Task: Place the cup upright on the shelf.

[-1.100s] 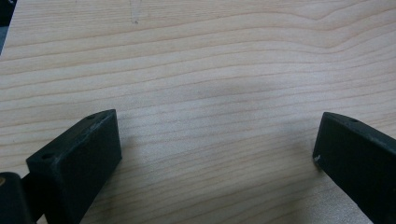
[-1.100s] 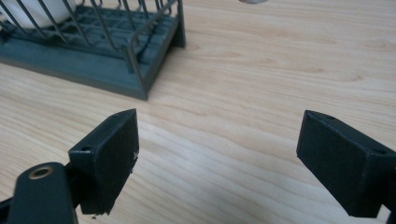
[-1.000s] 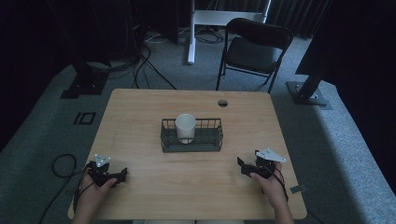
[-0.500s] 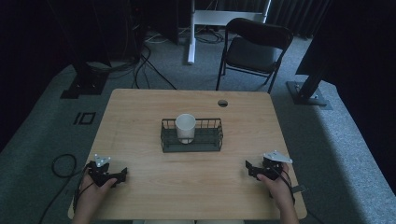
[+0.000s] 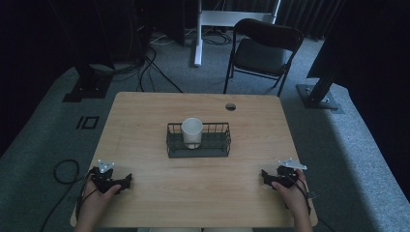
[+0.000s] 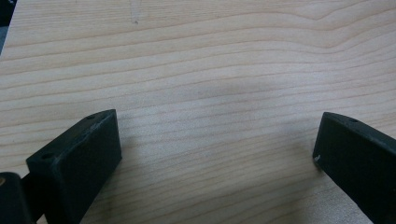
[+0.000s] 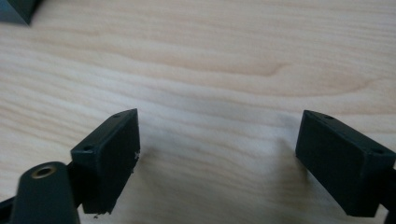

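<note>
My left gripper (image 5: 112,180) rests on the table (image 5: 145,116), jaws spread wide with nothing but bare wood between them; the white cup (image 5: 192,132) stands upright in the black wire basket (image 5: 198,150), well ahead of it and off to its right. My right gripper (image 5: 279,177) is likewise spread wide and empty, with cup and basket well ahead and to its left. I'd reach with one gripper only, keep its jaws wide until they straddle the cup wall above the basket rim, then lift straight up to avoid snagging wire.

Bare table (image 5: 145,121) all round the central wire basket (image 5: 198,145) and cup (image 5: 192,131)
</note>
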A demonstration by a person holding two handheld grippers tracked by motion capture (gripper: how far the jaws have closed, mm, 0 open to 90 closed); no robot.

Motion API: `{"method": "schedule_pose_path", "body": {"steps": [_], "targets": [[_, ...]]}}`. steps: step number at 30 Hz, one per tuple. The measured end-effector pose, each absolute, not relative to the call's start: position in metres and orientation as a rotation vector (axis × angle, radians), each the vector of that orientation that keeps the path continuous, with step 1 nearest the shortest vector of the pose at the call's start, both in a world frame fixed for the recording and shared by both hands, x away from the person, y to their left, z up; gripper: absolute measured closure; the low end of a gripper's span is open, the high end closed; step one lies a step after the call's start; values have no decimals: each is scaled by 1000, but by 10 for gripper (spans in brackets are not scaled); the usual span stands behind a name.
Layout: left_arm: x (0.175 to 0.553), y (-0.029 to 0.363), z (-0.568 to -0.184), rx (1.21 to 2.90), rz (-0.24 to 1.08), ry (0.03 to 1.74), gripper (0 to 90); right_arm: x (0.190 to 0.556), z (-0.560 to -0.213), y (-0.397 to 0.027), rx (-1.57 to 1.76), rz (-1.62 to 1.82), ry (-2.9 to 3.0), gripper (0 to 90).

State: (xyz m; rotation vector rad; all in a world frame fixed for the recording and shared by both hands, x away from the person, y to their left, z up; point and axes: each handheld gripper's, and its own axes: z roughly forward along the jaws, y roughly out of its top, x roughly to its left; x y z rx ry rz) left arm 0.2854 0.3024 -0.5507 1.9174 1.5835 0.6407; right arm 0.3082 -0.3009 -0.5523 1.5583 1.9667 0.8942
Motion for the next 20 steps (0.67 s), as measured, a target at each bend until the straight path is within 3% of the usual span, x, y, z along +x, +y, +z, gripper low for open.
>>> {"method": "schedule_pose_path", "body": {"steps": [20], "targets": [[285,302,-551,1917,641,1584,13,307,-553,-302,1537,868,1997,126]]}}
